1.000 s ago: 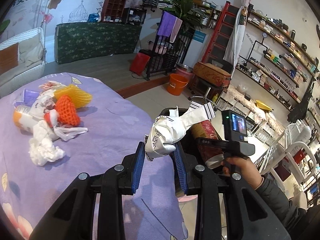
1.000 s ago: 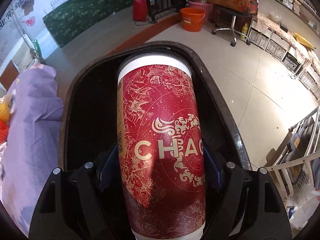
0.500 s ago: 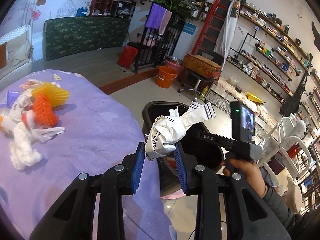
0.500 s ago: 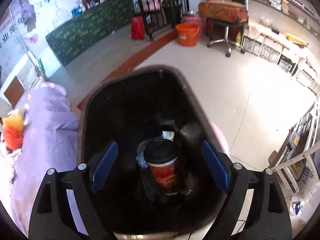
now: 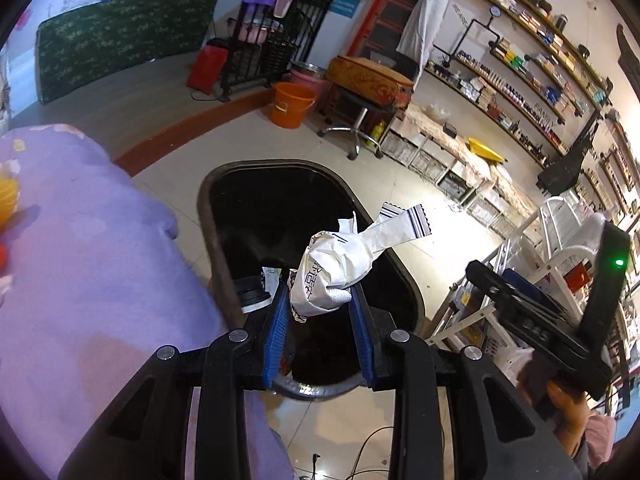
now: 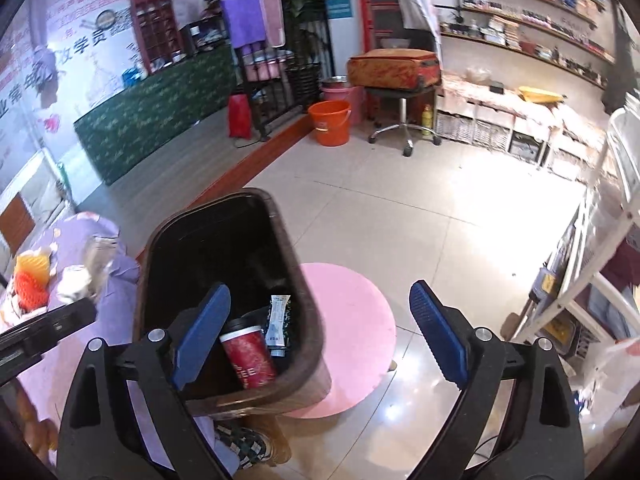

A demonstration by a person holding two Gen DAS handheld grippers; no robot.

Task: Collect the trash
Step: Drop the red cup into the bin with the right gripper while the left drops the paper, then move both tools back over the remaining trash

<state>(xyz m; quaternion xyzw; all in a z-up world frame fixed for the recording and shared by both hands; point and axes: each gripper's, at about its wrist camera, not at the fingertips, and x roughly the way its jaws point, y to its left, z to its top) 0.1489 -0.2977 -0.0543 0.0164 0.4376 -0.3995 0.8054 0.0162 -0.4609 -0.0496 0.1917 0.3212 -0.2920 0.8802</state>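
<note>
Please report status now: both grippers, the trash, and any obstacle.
Left gripper shut on crumpled white wrapper, above open bin. Right gripper open, nothing held. Red cup in bin. No obstacle seen.

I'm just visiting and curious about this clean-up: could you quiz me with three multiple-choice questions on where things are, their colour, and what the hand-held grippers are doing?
1. Where is the red cup?
A on the floor
B inside the trash bin
C on the stool

2. What colour is the bucket?
A orange
B green
C black

3. What is the left hand-held gripper doing?
A hanging empty
B gripping a bottle
C clamping a crumpled white wrapper

Answers: B, the cup stands in the bin; A, plainly orange; C, the wrapper sits between its fingers above the bin, while the right hand-held gripper is open.
</note>
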